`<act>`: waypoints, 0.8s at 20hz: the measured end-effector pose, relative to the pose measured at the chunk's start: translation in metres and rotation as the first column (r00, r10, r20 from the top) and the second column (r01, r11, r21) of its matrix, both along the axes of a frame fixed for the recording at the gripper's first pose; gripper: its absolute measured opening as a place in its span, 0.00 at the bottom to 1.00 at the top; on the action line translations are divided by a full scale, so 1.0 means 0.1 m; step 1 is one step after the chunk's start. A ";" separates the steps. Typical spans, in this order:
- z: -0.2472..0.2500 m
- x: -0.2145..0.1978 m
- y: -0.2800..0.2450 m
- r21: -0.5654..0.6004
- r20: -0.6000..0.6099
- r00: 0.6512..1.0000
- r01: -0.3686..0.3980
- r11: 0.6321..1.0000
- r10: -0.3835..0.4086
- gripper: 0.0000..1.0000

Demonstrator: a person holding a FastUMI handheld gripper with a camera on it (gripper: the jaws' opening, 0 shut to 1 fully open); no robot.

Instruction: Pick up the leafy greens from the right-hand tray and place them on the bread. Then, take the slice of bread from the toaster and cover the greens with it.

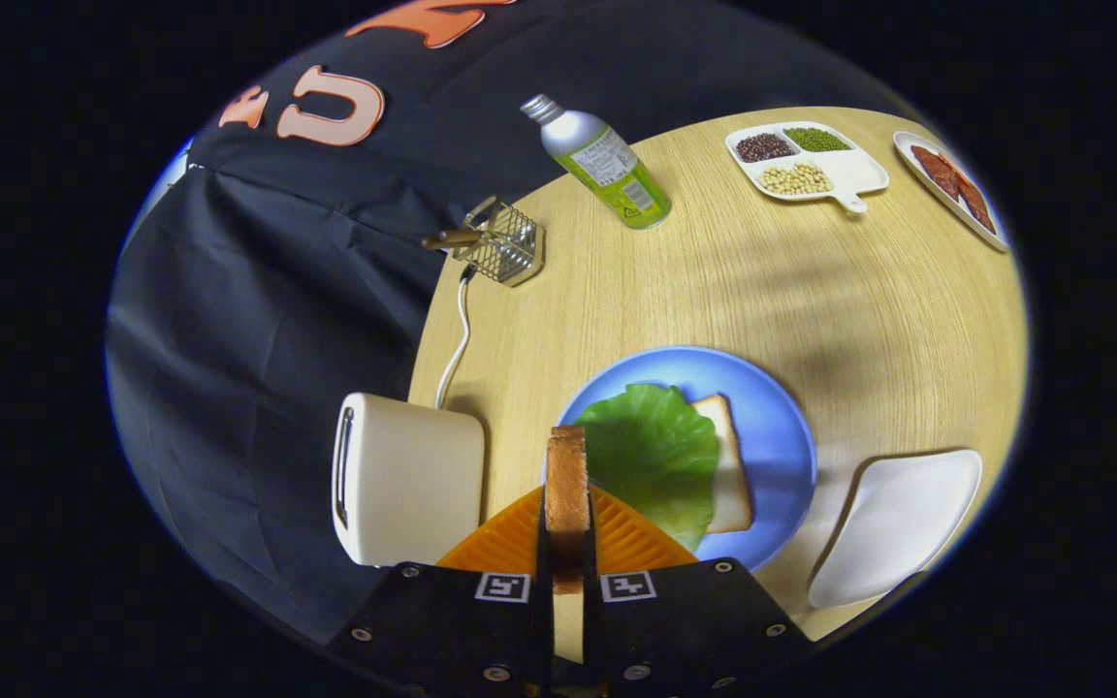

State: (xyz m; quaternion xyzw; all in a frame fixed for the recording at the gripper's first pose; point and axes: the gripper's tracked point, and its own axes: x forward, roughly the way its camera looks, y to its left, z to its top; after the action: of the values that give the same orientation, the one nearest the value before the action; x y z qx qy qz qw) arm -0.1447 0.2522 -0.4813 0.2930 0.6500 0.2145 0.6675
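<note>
My gripper (567,528) is shut on a slice of bread (566,485), held edge-on and upright between the fingers, high above the table. Just ahead and to the right lies a blue plate (772,407) with a slice of bread (728,465) on it, and the green leaf (654,456) lies spread over most of that slice. The white toaster (408,480) stands left of the fingers, its slot facing away to the left. An empty white tray (898,523) sits to the right of the plate.
A green and silver bottle (602,165) stands at the far side of the round wooden table (811,291), near a wire holder (505,247) at the table's edge. Farther right are a divided dish of beans (801,165) and a plate of red slices (956,184). The toaster's white cord (462,339) runs back along the table edge.
</note>
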 end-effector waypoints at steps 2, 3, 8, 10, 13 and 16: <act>-0.08 0.00 -0.03 -0.013 0.009 1.000 -0.007 1.000 0.007 0.12; -0.13 0.02 -0.05 -0.023 0.015 1.000 -0.009 1.000 0.010 0.12; -0.33 0.10 -0.18 -0.095 0.057 0.998 0.006 0.995 -0.001 0.25; -0.29 0.17 -0.26 -0.116 0.096 0.995 0.026 0.993 -0.015 0.39; -0.12 0.34 -0.39 -0.121 0.167 0.985 0.062 0.991 -0.042 0.59; 0.15 0.51 -0.61 -0.158 0.251 0.966 0.100 0.982 -0.058 0.71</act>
State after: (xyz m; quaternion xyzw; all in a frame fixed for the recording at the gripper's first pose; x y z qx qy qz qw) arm -0.0934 0.1911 -0.4659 0.2322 0.5662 0.1664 0.7732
